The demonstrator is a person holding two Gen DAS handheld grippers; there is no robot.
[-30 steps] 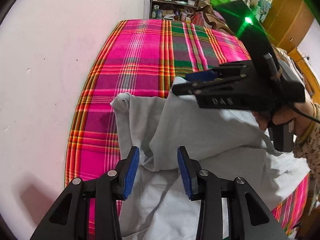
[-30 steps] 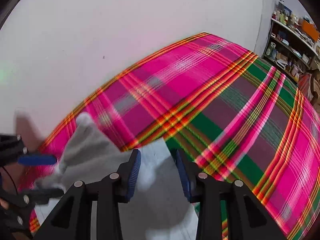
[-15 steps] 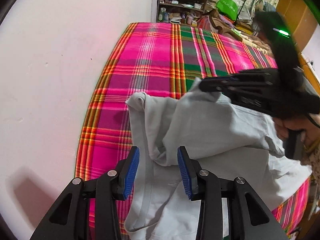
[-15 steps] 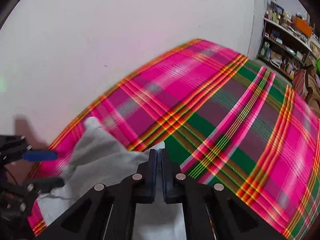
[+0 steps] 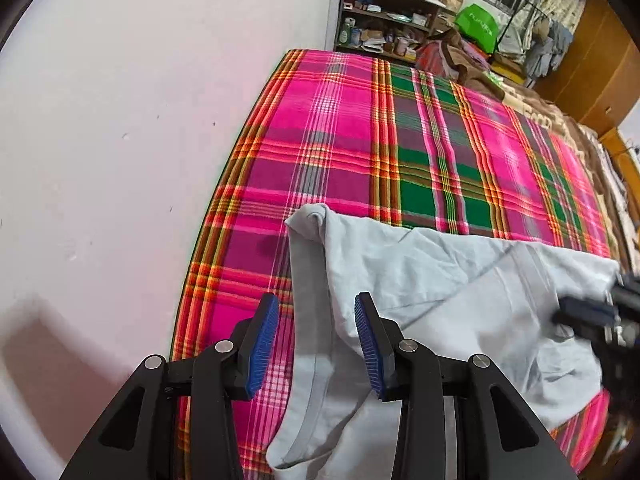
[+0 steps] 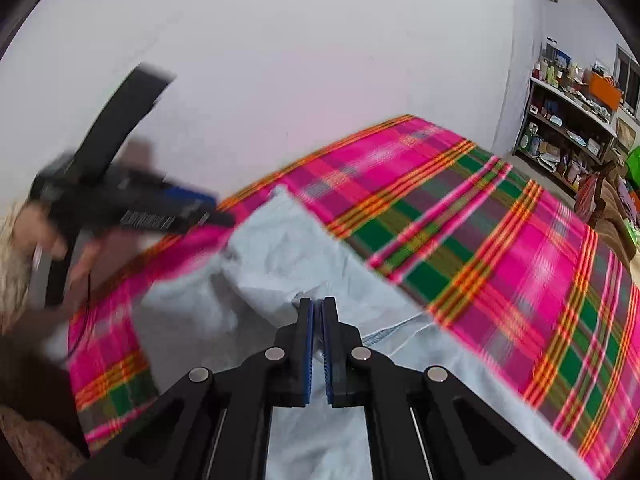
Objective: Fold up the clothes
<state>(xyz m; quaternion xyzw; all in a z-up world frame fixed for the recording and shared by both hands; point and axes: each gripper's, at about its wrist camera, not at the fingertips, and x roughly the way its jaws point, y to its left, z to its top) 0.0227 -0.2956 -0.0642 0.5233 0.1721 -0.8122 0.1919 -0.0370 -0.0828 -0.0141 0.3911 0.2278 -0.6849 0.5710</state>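
A pale grey garment [image 5: 432, 280] lies crumpled on the pink plaid bedspread [image 5: 360, 152], near the wall-side edge. My left gripper [image 5: 316, 340] is open, its blue pads straddling the garment's hemmed edge without pinching it. My right gripper [image 6: 318, 320] is shut on a fold of the grey garment [image 6: 276, 264]; in the left wrist view it shows blurred at the right edge, right gripper [image 5: 600, 316], holding the cloth's far corner. The left gripper [image 6: 200, 212] appears blurred in the right wrist view, held by a hand [image 6: 48, 240] over the cloth's left tip.
A white wall [image 5: 140, 120] runs along the bed's left side. Cluttered shelves [image 5: 384, 24] and a green bag [image 5: 478, 26] stand beyond the bed's far end. A brown blanket [image 5: 540, 108] lies along the right side, by wooden cupboards [image 5: 592, 72].
My right gripper closed on the cloth, then pulled it rightward and down, spreading the garment flatter. My left gripper stayed open, and the cloth's edge now lies between its pads.
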